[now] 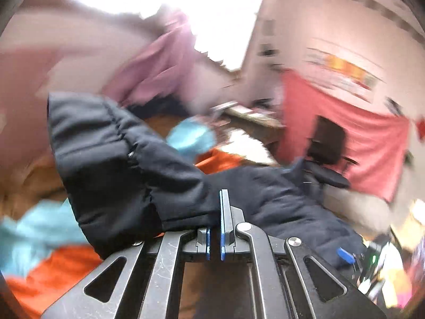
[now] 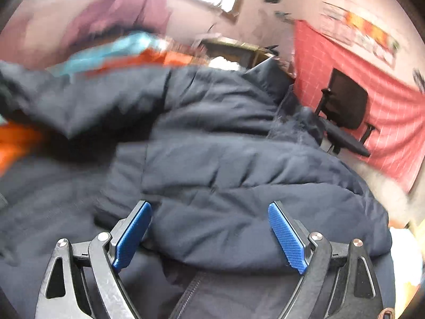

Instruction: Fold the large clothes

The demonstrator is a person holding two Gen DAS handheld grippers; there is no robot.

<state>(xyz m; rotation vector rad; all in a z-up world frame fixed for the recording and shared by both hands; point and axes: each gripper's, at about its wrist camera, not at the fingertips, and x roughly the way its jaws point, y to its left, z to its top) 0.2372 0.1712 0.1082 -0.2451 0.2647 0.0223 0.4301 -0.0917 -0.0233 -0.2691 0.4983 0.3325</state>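
A dark navy puffer jacket (image 2: pixel 212 143) lies spread out and fills most of the right wrist view, with a zipper running near the bottom edge. My right gripper (image 2: pixel 209 206) hovers just over its quilted body. Its blue pads (image 2: pixel 287 236) stand wide apart and grip nothing. In the left wrist view, my left gripper (image 1: pixel 221 199) is shut on a fold of the same jacket (image 1: pixel 119 164). The fabric is lifted and drapes over the left finger, hiding it, with a gathered cuff hanging to the left.
Orange (image 1: pixel 53 271) and light blue (image 1: pixel 191 135) garments lie in a heap behind and beside the jacket. A black office chair (image 2: pixel 345 106) stands at the right in front of a red cloth (image 2: pixel 385 122) on the wall. A purple garment (image 1: pixel 159 63) hangs near a bright window.
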